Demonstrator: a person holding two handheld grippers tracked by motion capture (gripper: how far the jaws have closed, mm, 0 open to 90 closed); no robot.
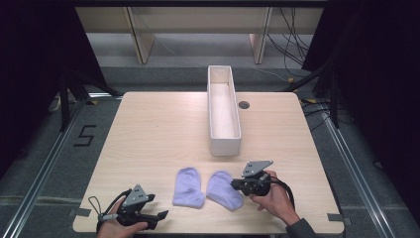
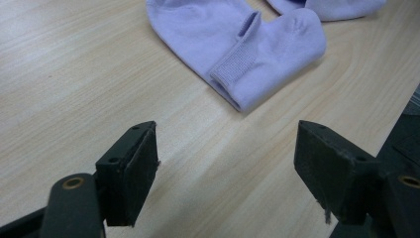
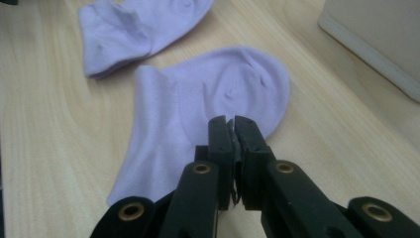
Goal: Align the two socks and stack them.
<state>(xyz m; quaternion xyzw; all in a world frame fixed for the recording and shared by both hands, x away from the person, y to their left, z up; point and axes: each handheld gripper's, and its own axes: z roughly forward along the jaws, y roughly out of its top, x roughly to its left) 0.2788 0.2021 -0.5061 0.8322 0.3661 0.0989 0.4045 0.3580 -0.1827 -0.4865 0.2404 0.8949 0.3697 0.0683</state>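
1. Right gripper (image 3: 233, 124): jaws pinched together on the near edge of the right-hand lilac sock (image 3: 198, 109); a sliver of fabric shows between the pads.
2. That sock (image 1: 224, 189) lies flat just in front of the white trough-shaped bin (image 1: 224, 111), its long axis slanting away from the bin's near end.
3. Second lilac sock (image 1: 188, 186) lies just left of the first, farther from the bin.
4. Left gripper (image 1: 157, 216): jaws wide apart, holding nothing, on the second sock's far side from the bin.
5. Judgement: the right hand is nearer the bin; the carry runs straight ahead.
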